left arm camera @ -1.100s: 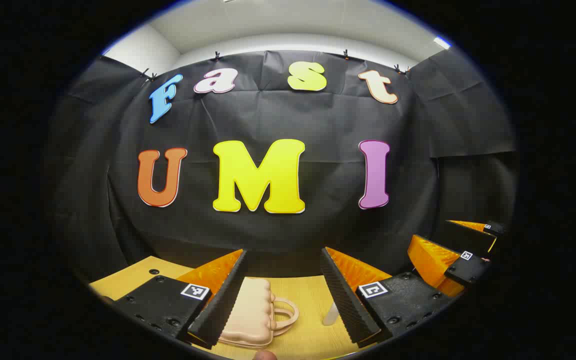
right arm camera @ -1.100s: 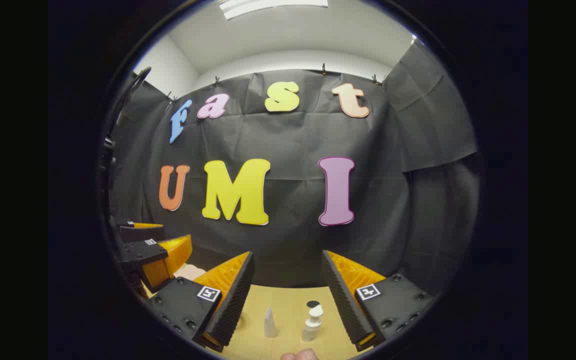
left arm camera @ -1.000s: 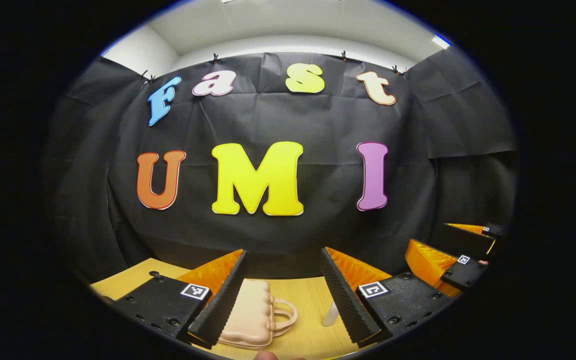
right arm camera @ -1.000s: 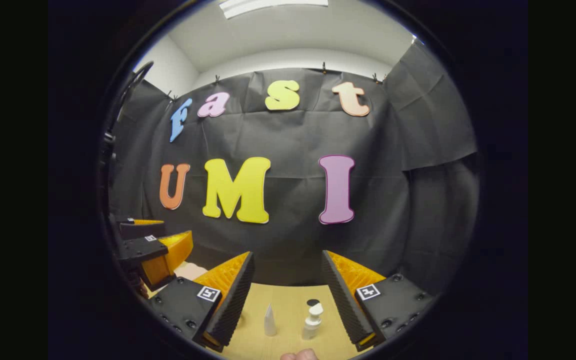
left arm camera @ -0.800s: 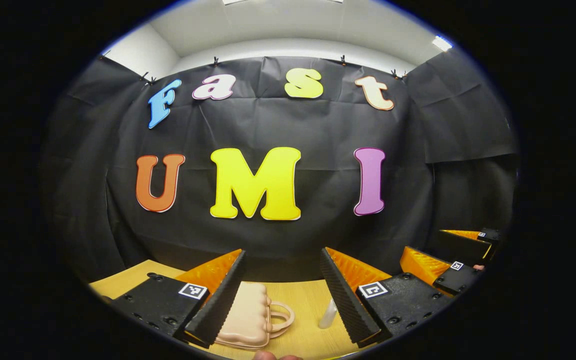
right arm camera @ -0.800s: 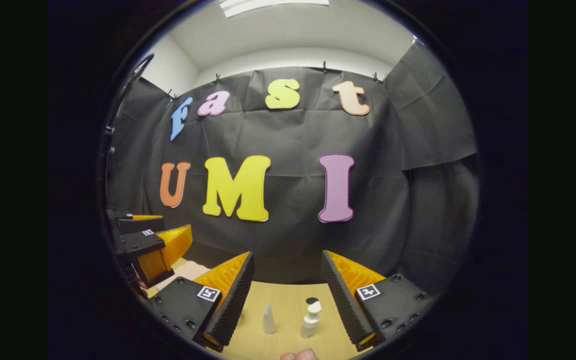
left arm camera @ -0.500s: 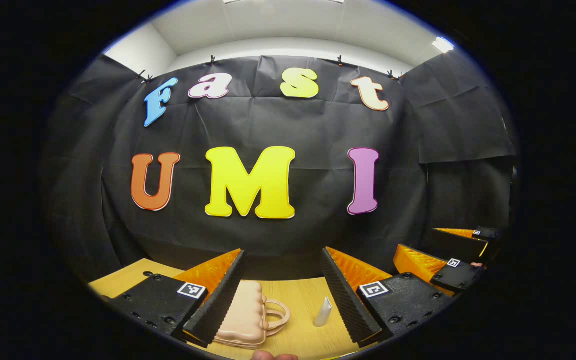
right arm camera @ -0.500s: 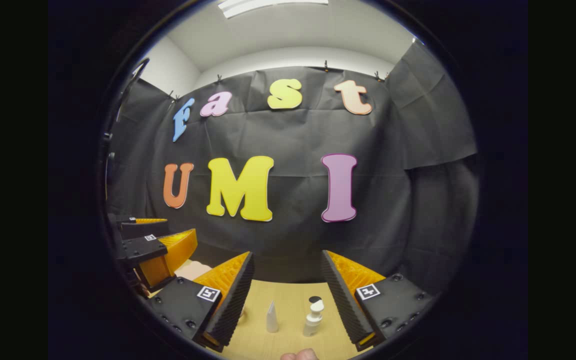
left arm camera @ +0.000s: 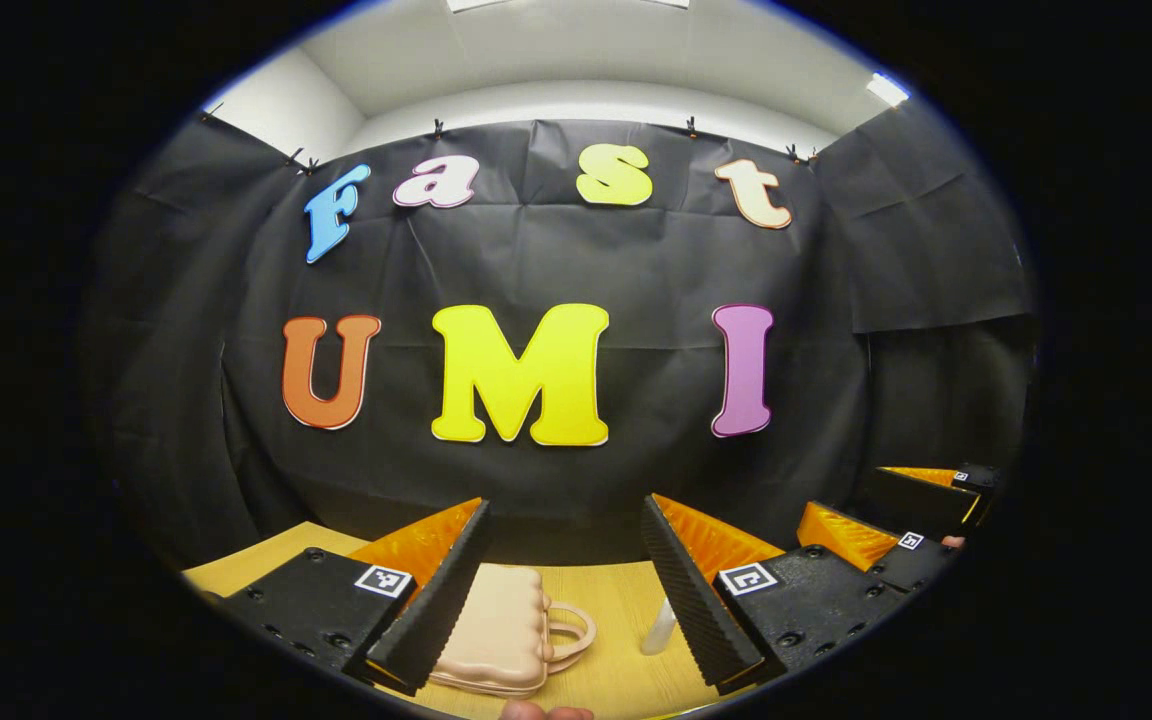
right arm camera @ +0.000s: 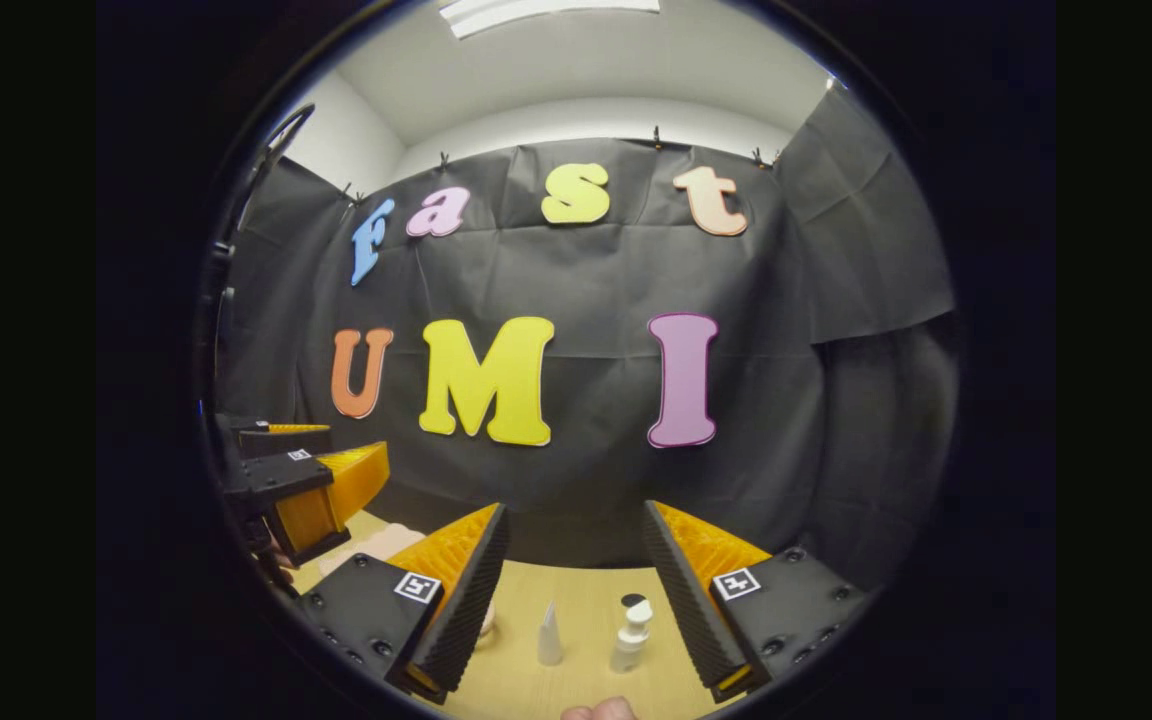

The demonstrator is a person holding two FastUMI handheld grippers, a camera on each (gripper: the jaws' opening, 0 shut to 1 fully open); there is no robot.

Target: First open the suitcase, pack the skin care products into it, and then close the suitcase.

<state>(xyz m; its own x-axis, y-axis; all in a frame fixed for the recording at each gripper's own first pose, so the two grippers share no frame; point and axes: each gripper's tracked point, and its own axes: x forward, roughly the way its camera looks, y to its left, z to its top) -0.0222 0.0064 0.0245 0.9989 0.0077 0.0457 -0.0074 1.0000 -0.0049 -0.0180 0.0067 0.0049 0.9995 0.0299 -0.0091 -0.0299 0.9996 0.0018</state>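
A small peach suitcase [left arm camera: 501, 630] with a loop handle lies closed on the wooden table [left arm camera: 616, 600], low between the fingers of my left gripper [left arm camera: 566, 520], which is open and holds nothing. A white tube [left arm camera: 658, 632] stands beside the left gripper's right finger. In the right gripper view the white tube [right arm camera: 549, 634] and a white pump bottle [right arm camera: 630, 635] stand on the table [right arm camera: 586, 590] between the fingers of my right gripper [right arm camera: 576, 520], which is open and empty. A corner of the suitcase [right arm camera: 371, 545] peeks out at lower left.
The black cloth wall rises close behind the table. The other gripper [left arm camera: 896, 510] hangs at the right edge of the left gripper view, and at the left edge of the right gripper view the other gripper [right arm camera: 301, 485] hovers. A fingertip [right arm camera: 596, 710] shows at the bottom.
Both grippers wavered slightly; the views shifted a little up and sideways and back. The suitcase, tube and bottle stayed put, and both grippers stayed open.
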